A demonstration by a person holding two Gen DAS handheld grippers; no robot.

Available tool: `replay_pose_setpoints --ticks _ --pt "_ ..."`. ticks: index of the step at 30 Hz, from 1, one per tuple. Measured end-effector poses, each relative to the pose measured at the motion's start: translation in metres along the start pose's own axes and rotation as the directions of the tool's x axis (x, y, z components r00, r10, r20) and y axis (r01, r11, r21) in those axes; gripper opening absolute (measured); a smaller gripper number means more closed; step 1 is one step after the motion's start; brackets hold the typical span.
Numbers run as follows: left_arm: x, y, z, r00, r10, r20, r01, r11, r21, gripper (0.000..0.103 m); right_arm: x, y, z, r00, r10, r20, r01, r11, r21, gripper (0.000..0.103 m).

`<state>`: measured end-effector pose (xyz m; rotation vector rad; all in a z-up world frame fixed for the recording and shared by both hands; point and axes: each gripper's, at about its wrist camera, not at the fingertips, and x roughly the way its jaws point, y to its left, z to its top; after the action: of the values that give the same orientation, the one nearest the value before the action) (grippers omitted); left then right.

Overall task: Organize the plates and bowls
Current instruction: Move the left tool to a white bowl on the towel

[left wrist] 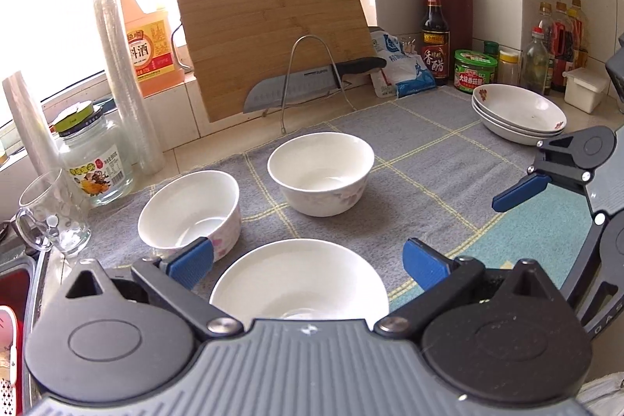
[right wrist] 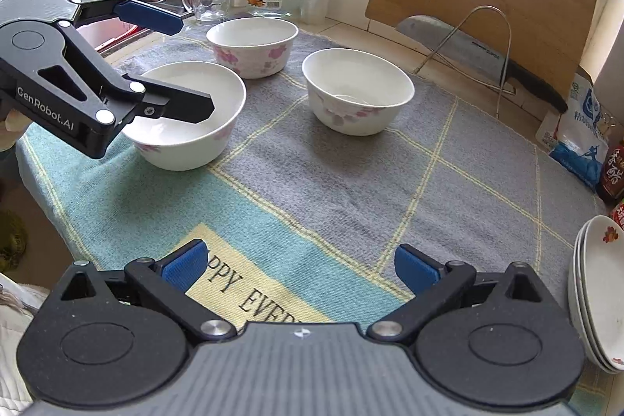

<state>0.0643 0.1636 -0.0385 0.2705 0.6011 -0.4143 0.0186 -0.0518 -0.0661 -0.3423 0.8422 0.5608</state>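
Hovering wide open and empty, the left gripper (left wrist: 308, 262) is straddling the nearest bowl (left wrist: 299, 279) at lower centre; the right gripper (right wrist: 298, 266) is gaping empty too.

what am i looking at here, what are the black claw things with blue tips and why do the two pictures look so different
Those are hand-held grippers, one in each of a person's hands, each carrying a wide-angle camera that looks along its fingers. One picture comes from the left gripper, the other from the right gripper; each also shows in the other's view.

Both are open and hold nothing. The left one hangs over the nearest bowl.

On the checked cloth stand three white bowls, the others being a straight-sided bowl and a rounded bowl. A stack of plates sits at the right. Behind are a cutting board, a knife, bottles and jars.
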Motion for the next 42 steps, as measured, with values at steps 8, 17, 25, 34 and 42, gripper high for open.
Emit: replay_pose_setpoints --ticks 8,17,25,34,42 --pt "-0.002 0.031 -0.017 0.998 0.024 -0.053 -0.027 0.998 -0.048 0.102 0.031 0.036 0.018 0.997 0.077 0.003 -0.077 0.995 -0.06 0.103" --pt "0.0 0.046 -0.024 0.998 0.027 -0.065 -0.031 0.998 -0.061 0.102 0.051 0.046 0.013 0.99 0.135 -0.027 -0.136 0.989 -0.056 0.103" --pt "0.009 0.046 -0.02 0.998 -0.015 -0.067 0.01 0.998 -0.067 0.102 0.05 0.042 0.006 0.989 0.145 0.025 -0.144 0.988 -0.049 0.103" --pt "0.02 0.047 -0.016 0.991 -0.072 -0.11 0.064 0.995 -0.075 0.102 0.047 0.045 0.002 0.991 0.121 0.057 -0.119 0.992 -0.035 0.103" --pt "0.03 0.053 -0.011 0.981 -0.107 -0.159 0.1 0.994 -0.049 0.101 0.043 0.048 0.019 0.989 0.106 0.107 -0.1 0.993 -0.062 0.103"
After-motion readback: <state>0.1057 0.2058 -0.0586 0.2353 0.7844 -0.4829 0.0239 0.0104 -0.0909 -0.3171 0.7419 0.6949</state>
